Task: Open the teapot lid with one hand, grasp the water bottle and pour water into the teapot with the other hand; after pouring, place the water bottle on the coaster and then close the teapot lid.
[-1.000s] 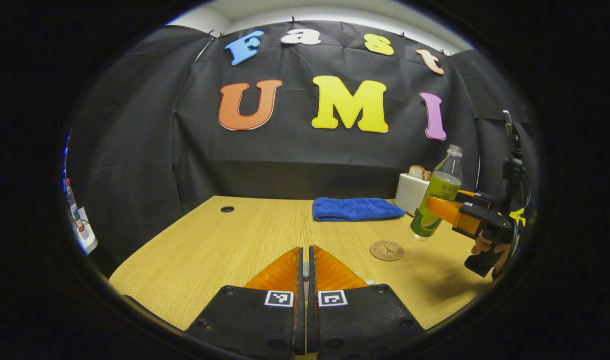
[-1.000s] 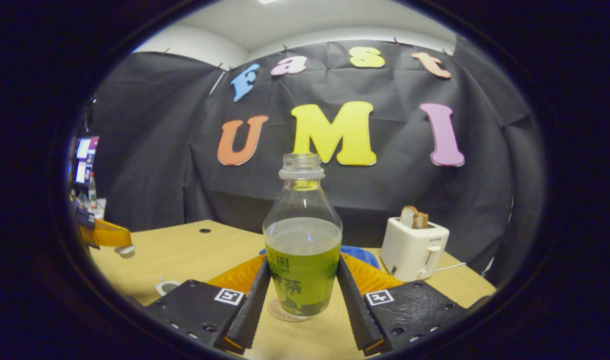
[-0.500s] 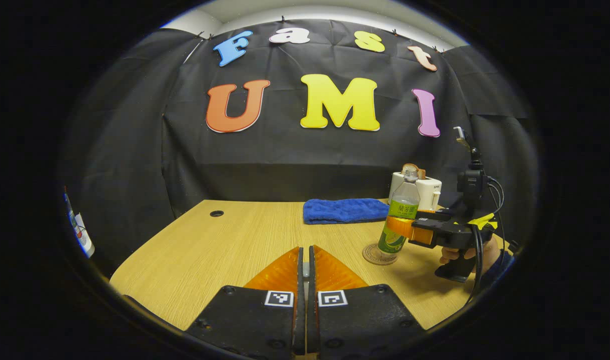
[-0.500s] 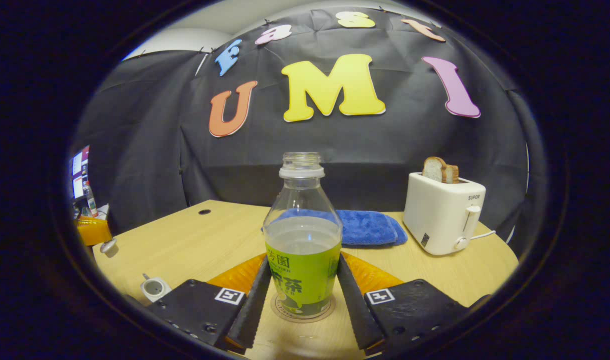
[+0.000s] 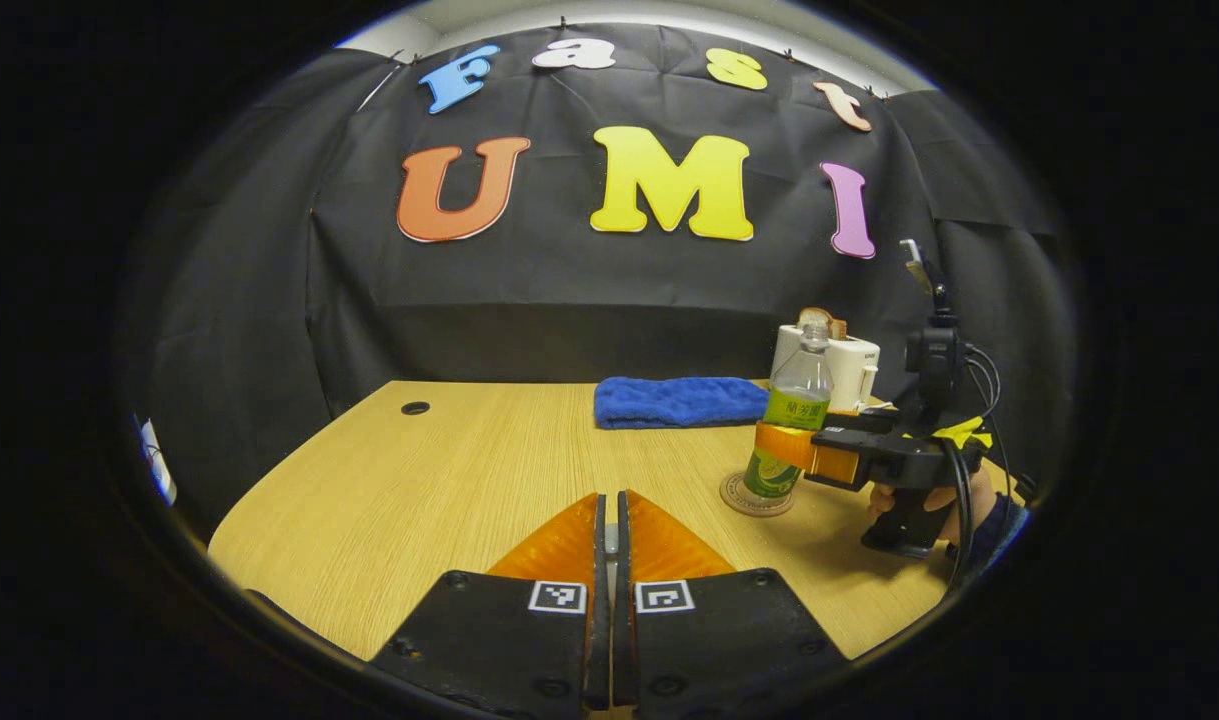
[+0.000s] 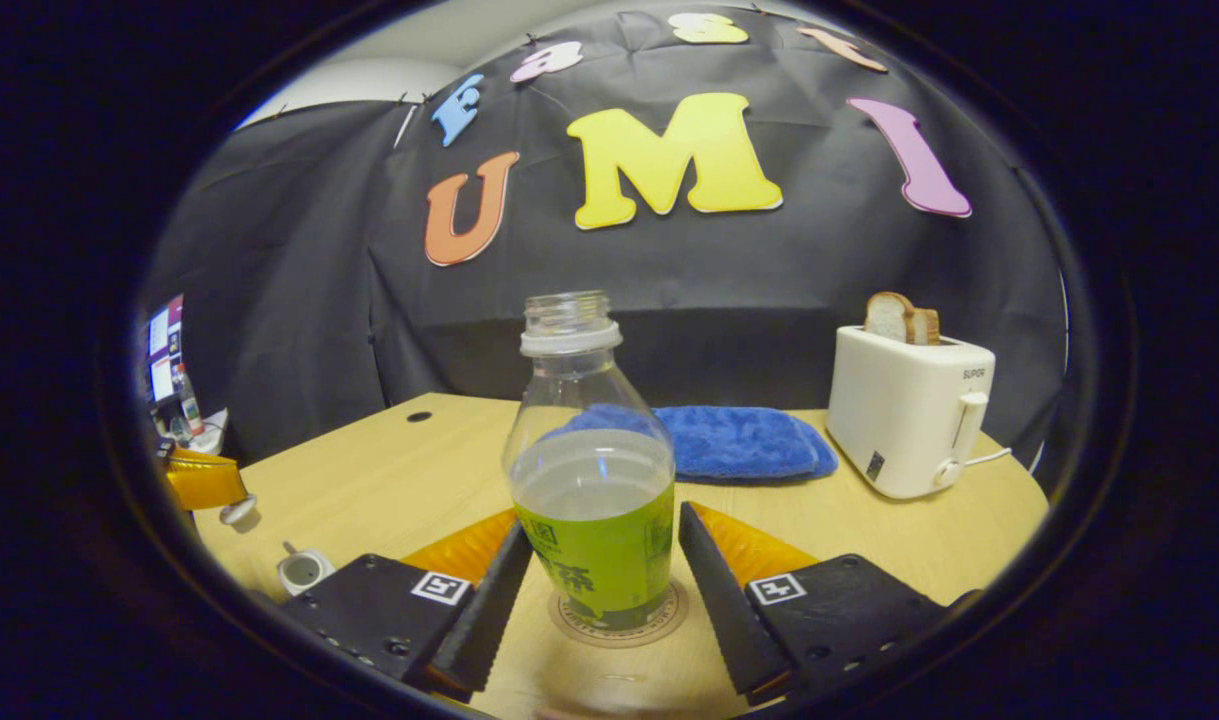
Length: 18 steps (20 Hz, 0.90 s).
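i see the water bottle (image 6: 591, 500) upright on the coaster (image 6: 621, 622) on the worktop (image 6: 389, 480). my right gripper (image 6: 597, 600) has its fingers spread just beside it; my left gripper (image 5: 610, 520) has its fingers pressed together.

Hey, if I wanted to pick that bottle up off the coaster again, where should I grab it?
Probably grip the water bottle on its straight labelled lower body, coming in level from the front as the right gripper now sits. It stands upright on the coaster; its shoulder tapers above.
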Each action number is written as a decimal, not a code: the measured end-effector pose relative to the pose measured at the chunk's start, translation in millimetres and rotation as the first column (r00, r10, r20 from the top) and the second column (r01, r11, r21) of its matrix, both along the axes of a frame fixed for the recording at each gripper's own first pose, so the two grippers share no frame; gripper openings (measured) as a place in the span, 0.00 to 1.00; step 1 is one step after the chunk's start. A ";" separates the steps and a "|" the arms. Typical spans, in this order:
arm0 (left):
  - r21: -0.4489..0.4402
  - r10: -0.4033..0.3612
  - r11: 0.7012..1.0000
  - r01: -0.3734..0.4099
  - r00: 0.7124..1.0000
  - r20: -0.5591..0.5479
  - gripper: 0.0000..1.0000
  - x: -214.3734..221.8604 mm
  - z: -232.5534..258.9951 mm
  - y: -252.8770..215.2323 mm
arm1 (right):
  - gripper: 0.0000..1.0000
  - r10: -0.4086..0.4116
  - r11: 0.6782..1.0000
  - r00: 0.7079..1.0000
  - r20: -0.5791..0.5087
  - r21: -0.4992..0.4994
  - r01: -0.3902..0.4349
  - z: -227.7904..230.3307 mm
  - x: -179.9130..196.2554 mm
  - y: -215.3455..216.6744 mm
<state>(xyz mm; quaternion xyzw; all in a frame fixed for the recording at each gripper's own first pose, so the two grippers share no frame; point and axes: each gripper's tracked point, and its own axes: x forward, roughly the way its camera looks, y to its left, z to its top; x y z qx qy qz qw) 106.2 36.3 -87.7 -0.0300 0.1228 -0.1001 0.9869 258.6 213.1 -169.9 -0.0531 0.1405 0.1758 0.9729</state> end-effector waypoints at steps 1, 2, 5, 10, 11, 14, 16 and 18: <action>0.003 -0.006 1.000 0.006 1.000 0.000 0.04 -0.7 -0.3 -3.3 | 0.90 0.006 1.000 1.000 0.000 -0.015 -0.006 0.1 -4.6 -1.2; 0.006 -0.014 1.000 0.014 1.000 0.002 0.04 -1.5 -0.2 -7.3 | 0.96 0.008 1.000 1.000 0.003 -0.027 -0.008 0.6 -8.2 -2.9; 0.010 -0.043 0.999 0.043 0.999 0.003 0.04 -3.3 -4.8 -19.8 | 0.97 0.001 0.998 1.000 0.024 -0.070 0.001 3.8 -24.5 -14.6; 0.029 -0.056 0.998 0.056 0.998 -0.009 0.04 -1.5 -17.3 -29.7 | 0.96 -0.001 0.987 0.999 0.049 -0.162 0.009 -6.6 -55.8 -37.3; 0.031 -0.054 0.998 0.054 0.999 -0.010 0.04 -0.5 -18.4 -30.3 | 0.94 -0.006 0.987 0.999 0.040 -0.159 0.012 -10.3 -62.7 -42.4; 0.043 -0.043 0.998 0.044 0.999 -0.018 0.04 6.3 -21.5 -31.4 | 0.95 -0.044 0.994 0.997 0.061 -0.098 0.050 -2.5 -82.7 -59.6; 0.041 -0.043 0.998 0.045 0.998 -0.034 0.05 9.9 -26.2 -33.4 | 0.95 -0.059 0.995 0.993 0.104 -0.068 0.066 12.4 -97.8 -71.8; 0.056 -0.022 0.998 0.024 0.998 -0.052 0.04 13.3 -33.8 -31.5 | 0.96 -0.069 0.995 0.986 0.150 -0.065 0.080 27.4 -112.3 -86.0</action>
